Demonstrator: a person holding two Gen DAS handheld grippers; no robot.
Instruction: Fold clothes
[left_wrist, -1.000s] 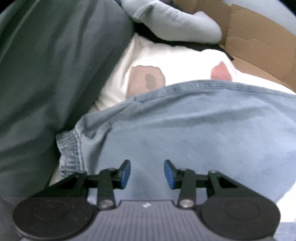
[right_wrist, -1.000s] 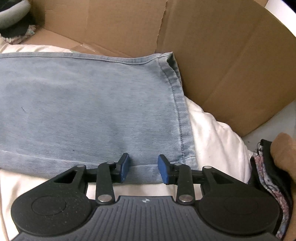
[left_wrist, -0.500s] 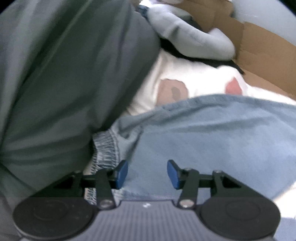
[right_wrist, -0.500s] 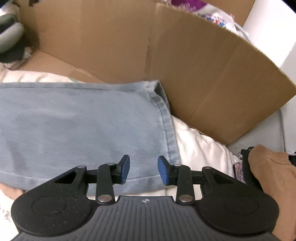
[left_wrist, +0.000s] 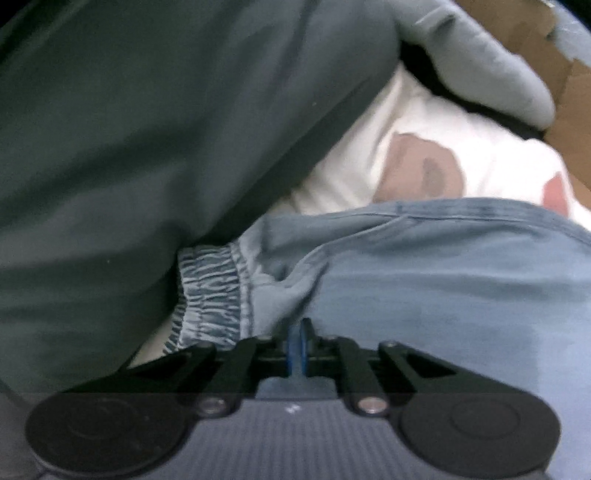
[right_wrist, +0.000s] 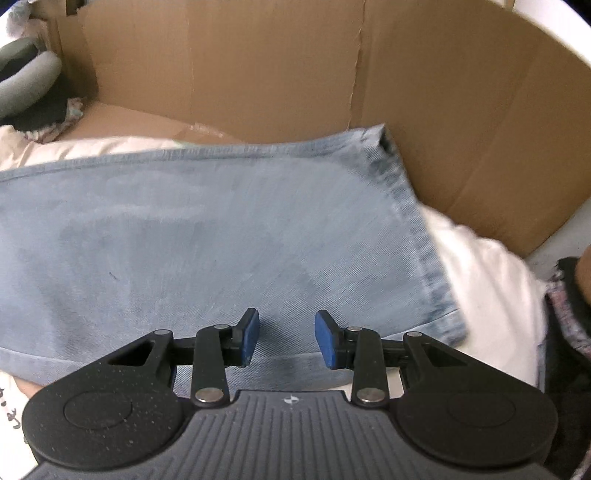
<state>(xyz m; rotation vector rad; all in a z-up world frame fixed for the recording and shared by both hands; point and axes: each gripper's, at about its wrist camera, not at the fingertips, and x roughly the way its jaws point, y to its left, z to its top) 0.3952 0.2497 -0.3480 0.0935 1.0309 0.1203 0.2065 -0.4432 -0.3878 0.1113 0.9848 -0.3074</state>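
Observation:
Light blue denim trousers lie flat over a white garment with brown patches. Their elastic waistband is at the left in the left wrist view. My left gripper is shut on the denim just beside the waistband. In the right wrist view the trouser leg ends in a hem at the right. My right gripper is open, its blue pads over the near edge of the leg, close to the hem.
A dark green garment fills the left of the left wrist view, a grey one lies behind. Cardboard box walls rise right behind the trousers. Dark patterned clothes lie at the right edge.
My left gripper moved left toward the waistband and closed on the denim. My right gripper stayed open and drew back a little over the leg's near edge.

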